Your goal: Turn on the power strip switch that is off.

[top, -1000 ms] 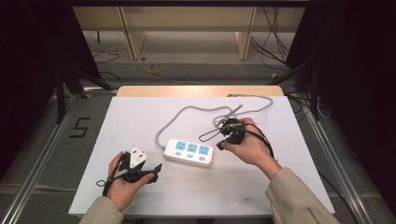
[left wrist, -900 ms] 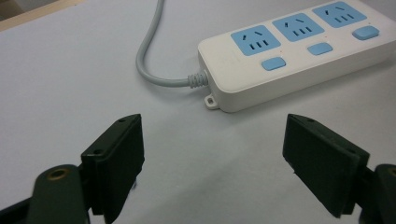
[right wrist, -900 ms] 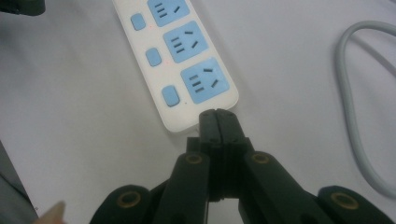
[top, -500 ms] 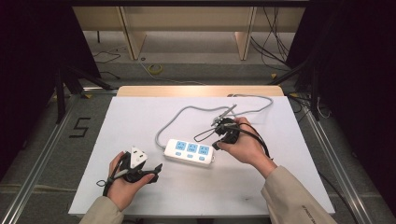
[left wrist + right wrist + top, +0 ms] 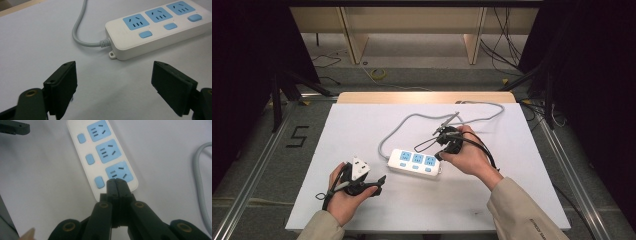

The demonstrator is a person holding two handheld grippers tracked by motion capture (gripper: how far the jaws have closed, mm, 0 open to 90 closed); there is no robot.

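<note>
A white sheet covers the tabletop in the middle of the high view, with a strip of bare wood along its far edge. Around it lies grey floor with metal rails, a black "5" marked at the left, loose cables and wooden furniture legs at the top, and dark curtains on both sides.

The white power strip with three blue sockets lies at the centre of the sheet, and its grey cord loops toward the upper right. The left tongs sit at lower left, near the strip's left end, jaws spread wide with nothing between them. The right tongs are pressed fully together, empty, with their tip at the strip's right end beside the last socket.
</note>
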